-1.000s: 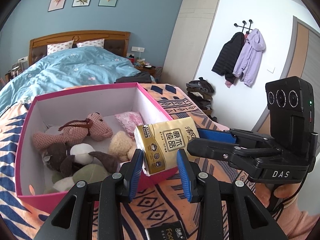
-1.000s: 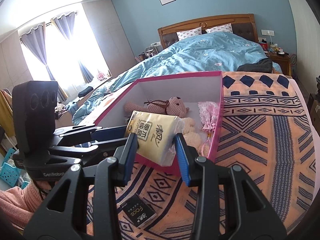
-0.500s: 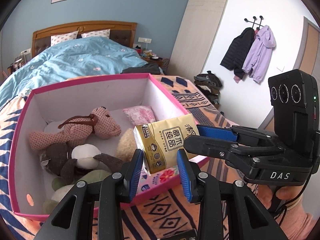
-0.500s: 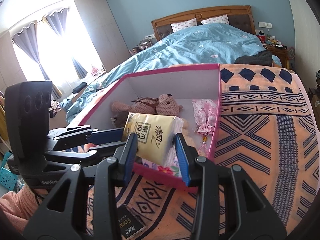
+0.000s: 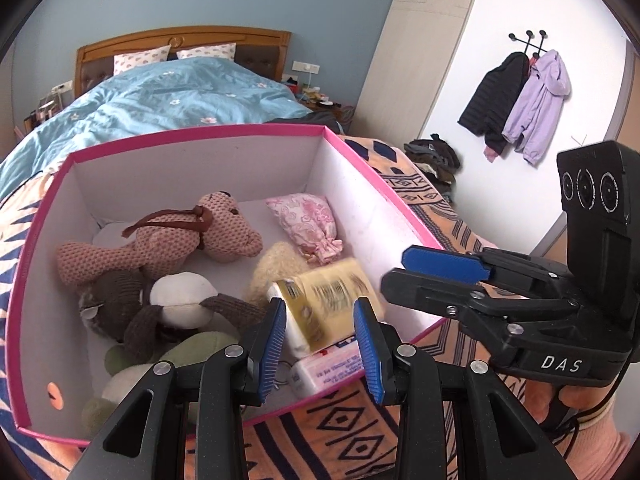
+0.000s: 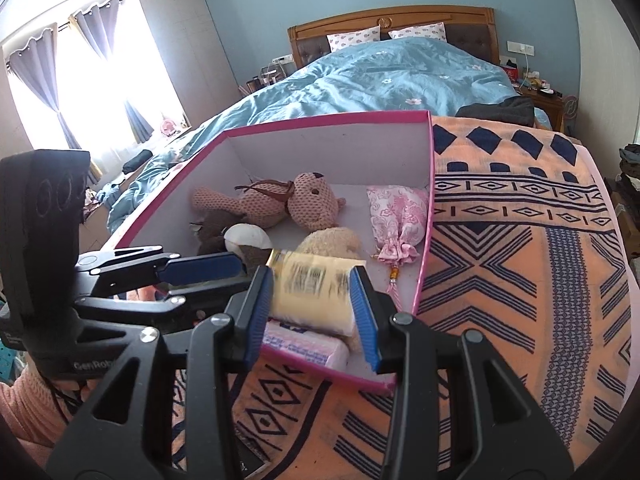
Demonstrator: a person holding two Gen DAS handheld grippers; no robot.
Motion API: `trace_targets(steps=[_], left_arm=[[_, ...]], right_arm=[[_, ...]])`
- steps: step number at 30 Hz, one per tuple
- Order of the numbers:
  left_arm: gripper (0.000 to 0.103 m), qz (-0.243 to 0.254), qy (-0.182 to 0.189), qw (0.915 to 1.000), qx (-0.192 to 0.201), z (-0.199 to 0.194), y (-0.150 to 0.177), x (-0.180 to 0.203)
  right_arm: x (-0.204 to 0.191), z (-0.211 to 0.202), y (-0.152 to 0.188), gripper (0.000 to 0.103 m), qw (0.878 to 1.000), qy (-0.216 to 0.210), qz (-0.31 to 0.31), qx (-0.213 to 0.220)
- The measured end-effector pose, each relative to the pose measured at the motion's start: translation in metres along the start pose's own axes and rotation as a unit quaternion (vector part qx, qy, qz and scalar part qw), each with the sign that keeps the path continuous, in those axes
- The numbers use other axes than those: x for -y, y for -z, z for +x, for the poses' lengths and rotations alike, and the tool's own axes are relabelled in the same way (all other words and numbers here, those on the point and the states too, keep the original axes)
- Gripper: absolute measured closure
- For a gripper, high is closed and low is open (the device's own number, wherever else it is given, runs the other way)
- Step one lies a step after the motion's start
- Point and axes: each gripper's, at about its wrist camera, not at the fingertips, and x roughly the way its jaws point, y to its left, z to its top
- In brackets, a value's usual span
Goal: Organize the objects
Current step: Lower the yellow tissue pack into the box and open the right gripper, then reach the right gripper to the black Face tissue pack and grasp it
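Observation:
A yellow tissue pack (image 5: 326,300) is blurred, inside the near right corner of the pink box (image 5: 200,136), on top of a white-and-pink tissue pack (image 5: 324,368). My left gripper (image 5: 320,344) is open above it, with gaps on both sides. My right gripper (image 6: 314,310) is open around the same yellow pack (image 6: 314,294), just above the box's near wall (image 6: 424,256). A pink teddy (image 5: 168,240), a brown-and-white plush (image 5: 160,308), a cream plush (image 6: 332,240) and a pink pouch (image 6: 396,216) lie in the box.
The box sits on an orange and navy patterned blanket (image 6: 520,240) at the foot of a bed with a blue duvet (image 6: 380,80). A dark packet (image 6: 248,456) lies on the blanket near me. Coats (image 5: 516,100) hang on the right wall.
The yellow tissue pack, held between both grippers over the box edge, has been let go and dropped into the box. Both grippers opened and moved forward over the box.

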Motion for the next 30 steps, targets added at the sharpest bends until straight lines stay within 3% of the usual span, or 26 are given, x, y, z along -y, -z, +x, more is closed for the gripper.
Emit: trace_targets(steps=[5, 9, 13, 15, 25, 30], left_arm=[[0.060, 0.017, 0.003, 0.9995, 0.027, -0.024, 0.012, 0.005], [0.052, 0.039, 0.037, 0.9977, 0.040, -0.045, 0.026, 0.014], [0.049, 0.059, 0.064, 0.9953, 0.042, -0.060, 0.047, 0.026], [0.048, 0.072, 0.059, 0.9948, 0.040, -0.062, 0.059, 0.032], [0.049, 0.030, 0.042, 0.9979, -0.039, -0.027, 0.109, 0.017], [0.050, 0.010, 0.054, 0.9965, -0.064, -0.017, 0.124, 0.013]], right_arm=[[-0.001, -0.018, 0.012, 0.061, 1.000, -0.011, -0.003, 0.011], [-0.008, -0.044, 0.031, 0.051, 0.999, -0.027, -0.010, 0.033], [-0.015, -0.060, 0.055, 0.050, 0.998, -0.057, -0.007, 0.028], [-0.019, -0.062, 0.067, 0.050, 0.998, -0.064, -0.006, 0.019], [-0.016, -0.030, 0.120, 0.050, 0.994, -0.083, 0.041, -0.059], [-0.020, -0.021, 0.128, 0.052, 0.991, -0.098, 0.049, -0.073]])
